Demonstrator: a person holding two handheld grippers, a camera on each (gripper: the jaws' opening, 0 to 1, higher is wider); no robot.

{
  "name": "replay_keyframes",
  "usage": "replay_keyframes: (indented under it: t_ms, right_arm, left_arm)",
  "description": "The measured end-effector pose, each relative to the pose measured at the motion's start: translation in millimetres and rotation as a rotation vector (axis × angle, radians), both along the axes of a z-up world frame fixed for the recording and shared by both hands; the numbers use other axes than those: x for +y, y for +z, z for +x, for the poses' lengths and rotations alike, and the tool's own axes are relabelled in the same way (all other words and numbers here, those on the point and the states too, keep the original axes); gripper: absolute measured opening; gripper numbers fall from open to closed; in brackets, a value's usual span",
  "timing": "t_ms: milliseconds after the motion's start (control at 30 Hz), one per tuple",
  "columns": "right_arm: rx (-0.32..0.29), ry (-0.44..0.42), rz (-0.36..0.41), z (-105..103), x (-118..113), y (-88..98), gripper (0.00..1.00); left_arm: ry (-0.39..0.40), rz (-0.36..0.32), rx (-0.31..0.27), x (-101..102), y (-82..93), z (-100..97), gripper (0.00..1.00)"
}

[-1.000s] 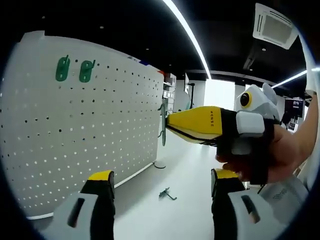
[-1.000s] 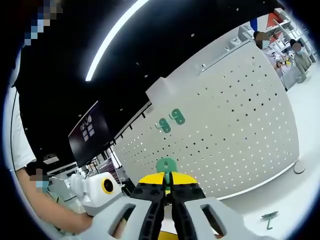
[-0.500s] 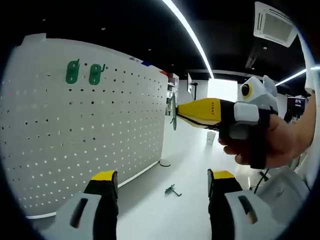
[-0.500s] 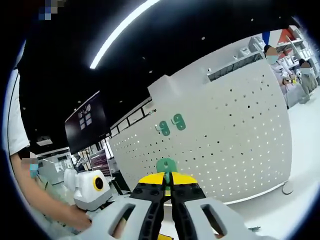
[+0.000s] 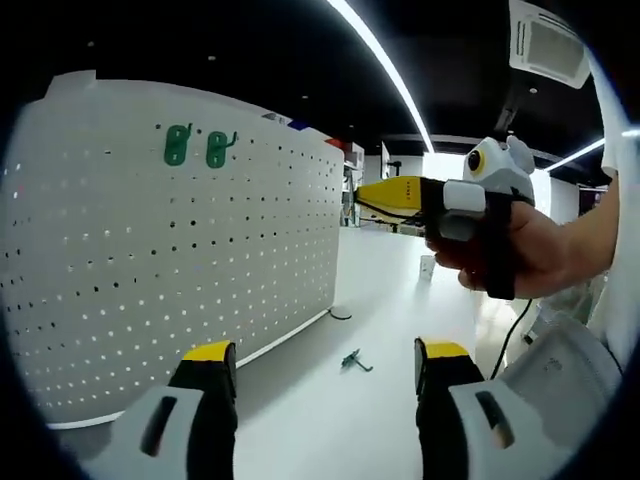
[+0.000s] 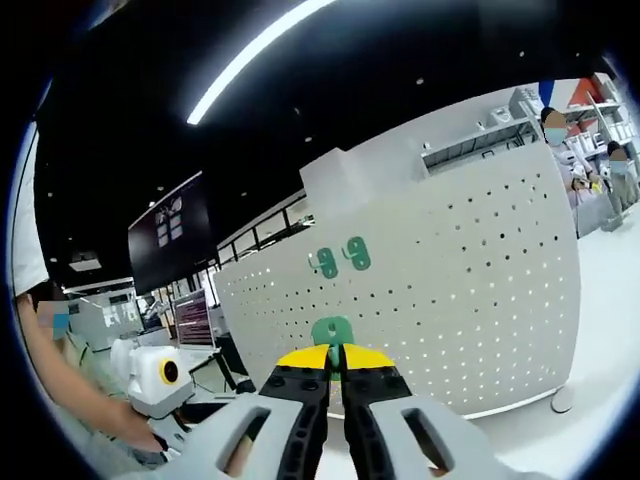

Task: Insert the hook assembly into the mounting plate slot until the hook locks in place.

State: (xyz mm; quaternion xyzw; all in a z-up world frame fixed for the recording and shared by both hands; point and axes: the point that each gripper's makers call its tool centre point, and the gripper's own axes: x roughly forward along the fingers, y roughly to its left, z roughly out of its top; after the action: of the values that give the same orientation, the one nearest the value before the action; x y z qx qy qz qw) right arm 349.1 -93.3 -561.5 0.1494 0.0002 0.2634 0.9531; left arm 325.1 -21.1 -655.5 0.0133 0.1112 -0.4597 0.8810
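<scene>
While your right gripper (image 6: 335, 352) pinches the hook (image 6: 331, 331) at 6 o'clock, aimed at the pegboard (image 6: 470, 280) for insertion, your left gripper (image 5: 318, 375) idles wide, a spare hook (image 5: 355, 361) lying below.

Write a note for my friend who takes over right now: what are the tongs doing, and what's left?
Right tongs: shut on a green plastic hook, held up facing the white perforated pegboard.
Left tongs: open, holding nothing.
Done: two green hooks already sit high on the pegboard.
Another small hook lies on the white table.
Left: bring the held hook to the board and push it in until it locks.
</scene>
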Motion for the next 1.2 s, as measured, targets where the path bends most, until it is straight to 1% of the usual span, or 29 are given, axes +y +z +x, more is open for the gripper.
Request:
replay_keyframes:
  t_ms: [167,367,467,633,700,867,967,1200]
  right_arm:
    - [-0.007,-0.012,-0.016,5.0,-2.9,5.8,0.01]
    - [-0.019,-0.027,-0.054,11.3,-4.9,12.8,0.01]
    - [-0.028,-0.037,-0.068,14.0,-6.8,16.3,0.01]
    - [-0.042,-0.07,-0.11,21.4,-13.1,23.6,0.01]
    - [-0.046,-0.084,-0.128,24.2,-15.7,25.3,0.01]
    - [-0.062,-0.104,-0.152,28.4,-16.5,31.6,0.01]
    - [-0.068,-0.115,-0.163,31.4,-17.3,33.3,0.01]
    - [-0.082,-0.138,-0.171,40.9,-19.2,43.0,0.01]
  left_arm:
    - [0.016,-0.004,-0.009,10.9,2.1,-3.5,0.74]
    - [0.046,-0.02,-0.002,25.4,2.8,-8.9,0.74]
    - [0.054,-0.016,-0.004,30.2,1.9,-11.4,0.74]
    - [0.074,-0.02,-0.001,40.6,0.0,-16.7,0.73]
    - [0.083,-0.039,0.001,44.5,1.9,-19.0,0.73]
    - [0.097,-0.044,-0.003,52.6,3.1,-23.5,0.73]
    - [0.105,-0.057,-0.005,56.7,5.1,-24.4,0.72]
    - [0.129,-0.06,-0.01,68.0,3.4,-28.3,0.71]
